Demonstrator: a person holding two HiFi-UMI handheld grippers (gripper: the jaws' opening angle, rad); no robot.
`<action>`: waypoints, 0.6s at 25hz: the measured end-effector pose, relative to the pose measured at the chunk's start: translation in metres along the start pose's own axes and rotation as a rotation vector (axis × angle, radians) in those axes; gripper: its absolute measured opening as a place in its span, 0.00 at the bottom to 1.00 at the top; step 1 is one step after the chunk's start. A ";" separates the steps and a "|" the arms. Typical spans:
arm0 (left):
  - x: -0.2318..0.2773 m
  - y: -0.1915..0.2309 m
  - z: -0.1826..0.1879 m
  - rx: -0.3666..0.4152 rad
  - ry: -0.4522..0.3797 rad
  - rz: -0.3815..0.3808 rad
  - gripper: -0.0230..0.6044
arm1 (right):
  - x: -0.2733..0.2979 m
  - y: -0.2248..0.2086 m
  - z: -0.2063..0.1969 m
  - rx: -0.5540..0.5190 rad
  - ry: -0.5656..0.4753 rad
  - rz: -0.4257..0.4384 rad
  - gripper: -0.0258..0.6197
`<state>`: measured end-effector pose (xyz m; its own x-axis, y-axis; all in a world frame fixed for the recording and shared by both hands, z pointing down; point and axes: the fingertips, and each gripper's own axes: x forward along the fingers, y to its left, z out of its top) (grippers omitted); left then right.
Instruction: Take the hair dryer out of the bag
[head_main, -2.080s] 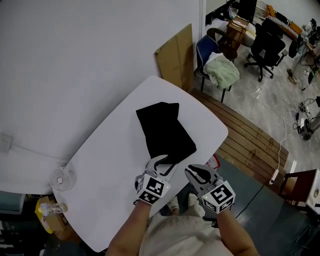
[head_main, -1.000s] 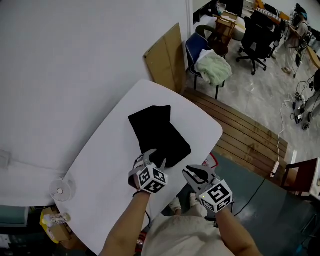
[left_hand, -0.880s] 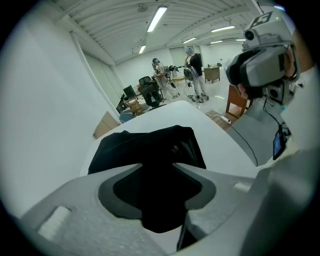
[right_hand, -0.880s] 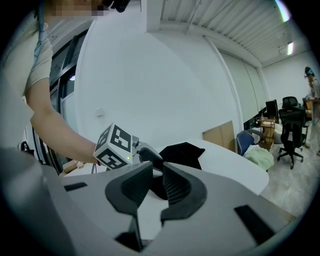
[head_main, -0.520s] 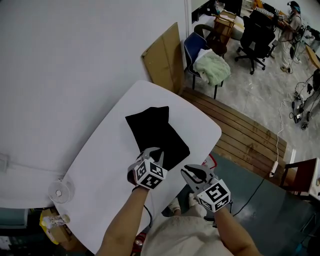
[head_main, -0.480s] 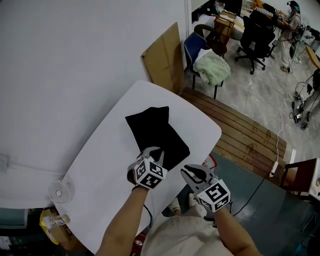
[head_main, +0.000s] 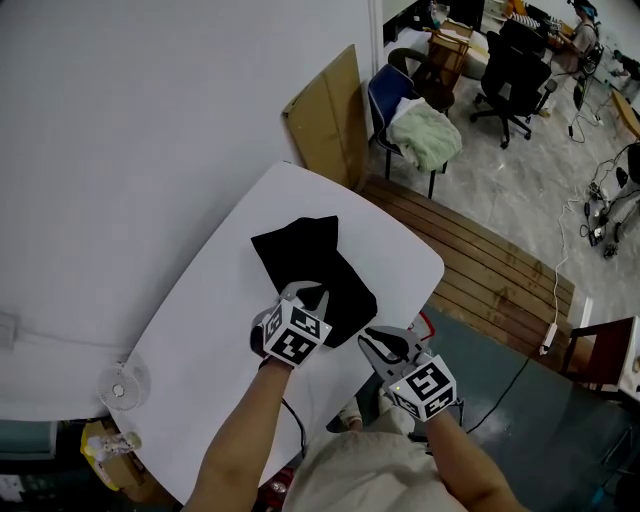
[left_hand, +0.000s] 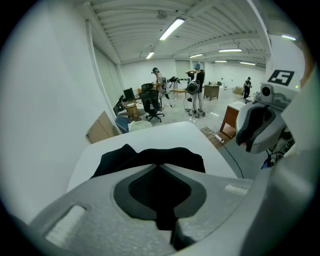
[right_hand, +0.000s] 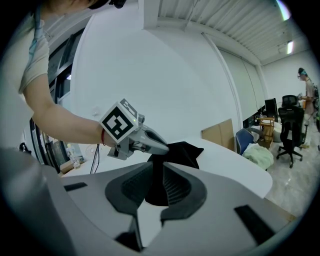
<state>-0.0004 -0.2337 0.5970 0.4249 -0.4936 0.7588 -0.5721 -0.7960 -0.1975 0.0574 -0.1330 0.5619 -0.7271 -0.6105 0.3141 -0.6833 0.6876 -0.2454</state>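
A black cloth bag (head_main: 312, 262) lies flat on the white table (head_main: 210, 320). No hair dryer shows; whatever the bag holds is hidden. My left gripper (head_main: 305, 293) is at the bag's near edge and is shut on the black cloth, which rises to its fingertips. In the left gripper view the bag (left_hand: 120, 157) runs straight into the left gripper (left_hand: 159, 164). My right gripper (head_main: 373, 341) hovers off the table's near-right edge, apart from the bag. Its jaws stand a narrow gap apart and hold nothing. In the right gripper view the right gripper (right_hand: 161, 169) faces the left gripper (right_hand: 159, 148) and the bag (right_hand: 186, 150).
A small round white fan (head_main: 118, 378) sits at the table's left end. Beyond the table stand a cardboard sheet (head_main: 325, 118) and a blue chair with a green cloth (head_main: 420, 135). A wooden slatted platform (head_main: 490, 270) lies to the right.
The left gripper moved forward onto the bag's near edge, shut on the cloth and lifted it a little. The bag's near part has bunched up. The right gripper stayed put.
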 end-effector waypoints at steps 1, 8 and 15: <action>0.000 0.002 0.002 -0.005 0.000 -0.003 0.07 | 0.002 -0.001 -0.001 0.000 0.006 0.000 0.14; -0.003 0.009 0.005 -0.041 0.000 -0.034 0.06 | 0.026 -0.004 -0.007 -0.013 0.049 0.023 0.17; -0.001 0.010 0.000 -0.050 0.012 -0.059 0.07 | 0.066 -0.018 -0.021 0.028 0.135 -0.012 0.25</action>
<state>-0.0068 -0.2414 0.5946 0.4506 -0.4419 0.7757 -0.5808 -0.8050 -0.1211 0.0230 -0.1779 0.6063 -0.7044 -0.5590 0.4374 -0.6951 0.6681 -0.2655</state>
